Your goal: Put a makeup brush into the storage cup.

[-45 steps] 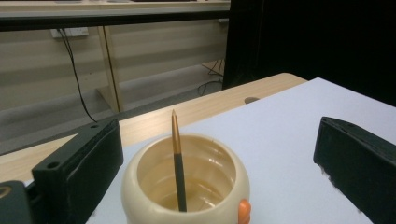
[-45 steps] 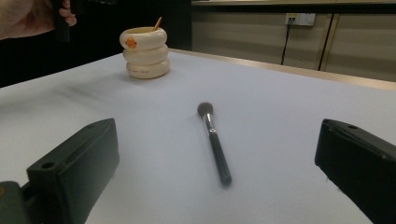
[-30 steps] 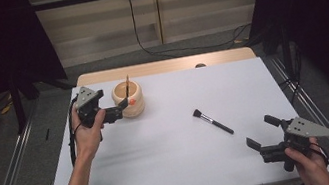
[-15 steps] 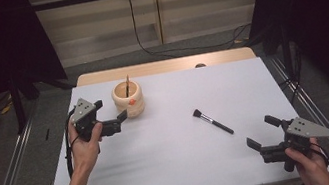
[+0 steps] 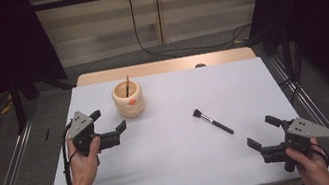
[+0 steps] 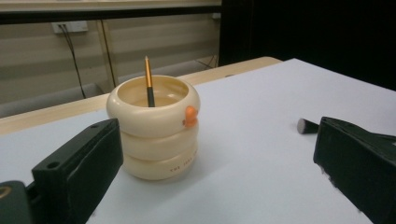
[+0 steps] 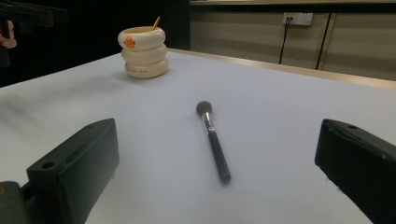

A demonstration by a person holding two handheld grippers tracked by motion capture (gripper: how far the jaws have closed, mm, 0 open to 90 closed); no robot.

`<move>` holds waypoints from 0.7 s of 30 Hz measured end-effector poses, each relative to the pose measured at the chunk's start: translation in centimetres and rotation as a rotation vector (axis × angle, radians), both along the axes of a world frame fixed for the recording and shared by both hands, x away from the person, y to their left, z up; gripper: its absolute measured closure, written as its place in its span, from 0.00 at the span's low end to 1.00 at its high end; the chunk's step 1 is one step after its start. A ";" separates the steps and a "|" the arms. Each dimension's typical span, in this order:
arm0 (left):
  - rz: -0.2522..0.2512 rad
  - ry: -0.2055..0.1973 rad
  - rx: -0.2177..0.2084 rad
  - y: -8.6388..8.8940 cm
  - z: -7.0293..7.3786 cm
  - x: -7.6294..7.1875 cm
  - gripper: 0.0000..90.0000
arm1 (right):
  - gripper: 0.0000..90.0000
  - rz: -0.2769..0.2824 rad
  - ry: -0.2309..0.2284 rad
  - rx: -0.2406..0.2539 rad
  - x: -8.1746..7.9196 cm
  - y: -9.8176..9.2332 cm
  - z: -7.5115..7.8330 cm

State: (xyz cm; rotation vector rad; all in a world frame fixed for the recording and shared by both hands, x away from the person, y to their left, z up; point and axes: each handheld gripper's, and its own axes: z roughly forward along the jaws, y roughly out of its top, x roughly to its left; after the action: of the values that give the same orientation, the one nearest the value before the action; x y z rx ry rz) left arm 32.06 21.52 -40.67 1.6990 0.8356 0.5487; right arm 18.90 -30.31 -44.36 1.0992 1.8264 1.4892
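Looking down, left tongs (image 5: 110, 127) hover spread near the cream holder (image 5: 128, 99) toward the tabletop's far-left corner, brush (image 5: 212, 121) lying mid-right. Left gripper view: a pencil (image 6: 149, 82) stands inside. Right gripper view: right tongs (image 7: 219, 158), spread, face the brush, seemingly for pickup.

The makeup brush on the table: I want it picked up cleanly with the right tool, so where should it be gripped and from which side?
Grip the makeup brush on its slim black handle, near the middle, not the soft bristle head. It lies flat and alone on the table, so come from above with the open right tool, jaws set across the handle.
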 end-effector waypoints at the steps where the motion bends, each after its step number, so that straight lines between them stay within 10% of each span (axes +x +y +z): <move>1: 0.017 -0.007 0.005 0.0 -0.1 -0.3 0.02 | 0.00 0.000 0.001 0.000 0.0 0.0 0.0; 21: 0.015 0.011 -0.057 1.2 -1.5 -5.4 0.02 | 0.00 -0.015 0.004 0.003 0.1 0.0 0.0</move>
State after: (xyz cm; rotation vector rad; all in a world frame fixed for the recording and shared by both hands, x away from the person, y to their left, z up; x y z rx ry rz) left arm 26.67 22.77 -42.13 1.6468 0.8645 0.5214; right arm 19.04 -30.26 -44.39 1.1160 1.8153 1.4829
